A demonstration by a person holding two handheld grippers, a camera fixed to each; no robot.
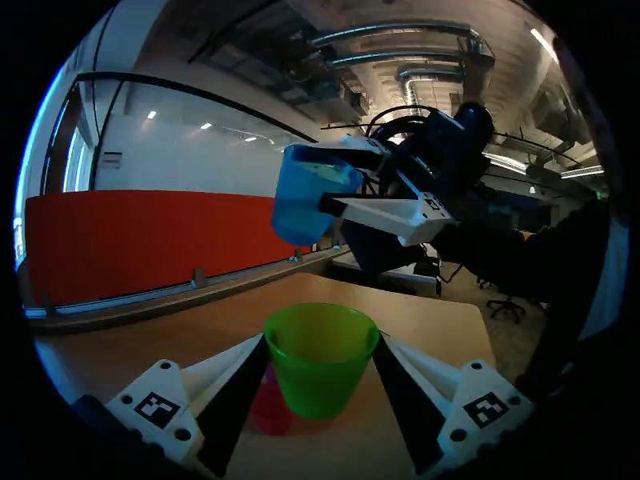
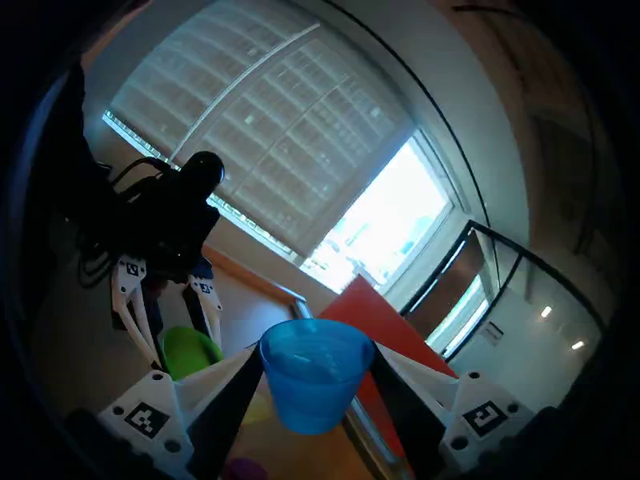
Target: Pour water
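My left tool [image 1: 320, 344] is clenched on the green cup [image 1: 322, 360]. Both black finger pads press its sides just under the rim, and the cup sits upright between them with its mouth open toward me. Just below the left finger, tucked against the green cup's lower side, I can see a pink cup [image 1: 270, 406]. The wooden worktop [image 1: 416, 320] spreads out beneath and ahead of this tool. I cannot tell whether the green cup rests on it or hangs just above.

Ahead of the left tool and higher up, the right tool [image 1: 336, 180] comes in from the right, gripping the blue cup [image 1: 308, 196]. The cup leans slightly and hangs above and beyond the green cup, well clear of it. A red wall panel [image 1: 120, 240] runs behind, to the left.

From the right gripper view, the right tool [image 2: 316, 352] has both fingers pressed on the blue cup [image 2: 316, 374], and a pale liquid surface shows inside. Down and to the left of it, farther off, the left tool [image 2: 172, 320] holds the green cup [image 2: 190, 352]. A bright window [image 2: 384, 224] lies ahead, above the blue cup.
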